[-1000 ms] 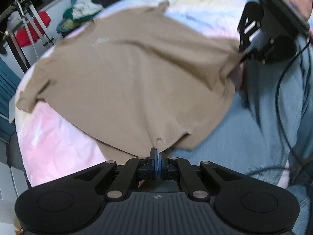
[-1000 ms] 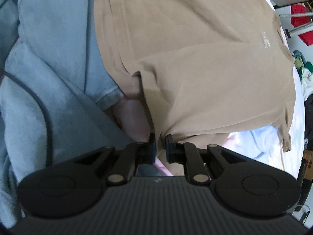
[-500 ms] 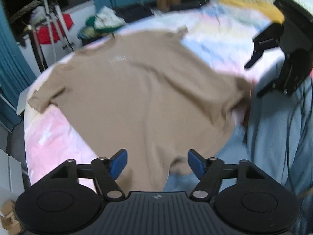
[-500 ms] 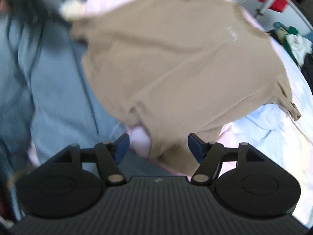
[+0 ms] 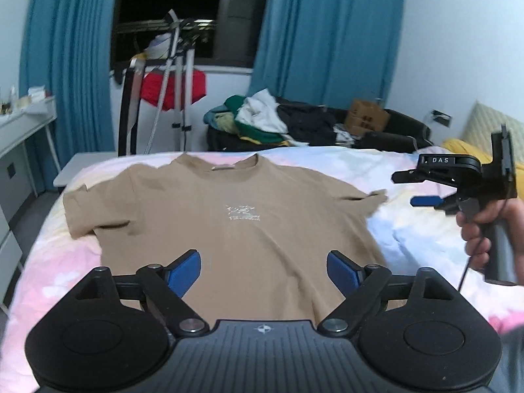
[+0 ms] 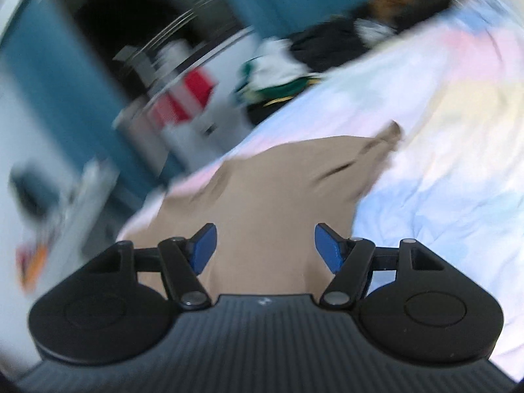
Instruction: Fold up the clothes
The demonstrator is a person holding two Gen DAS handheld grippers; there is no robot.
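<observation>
Since a second ago both tools have let go of the shirt's hem and lifted back, and the tan T-shirt point(image 5: 235, 222) has dropped from being held up over the person's lap to lying spread on the bed point(image 5: 409, 229). It lies face up, collar toward the far edge, the white chest print showing, both sleeves out to the sides.

The left tool point(image 5: 263, 270) hangs over the hem end with its jaws wide and nothing between them. The right tool point(image 5: 429, 186) is off to the right side near the sleeve point(image 5: 373, 198), also spread wide and empty; its own view is smeared by motion.

Risks, as I judge them: the right sleeve is rumpled and slightly curled, so a fold made over it would trap a crease. The soft quilt gives under pressure, so a pinch may catch bedding along with cloth. A grab while the right tool is swinging this fast could miss the edge.
</observation>
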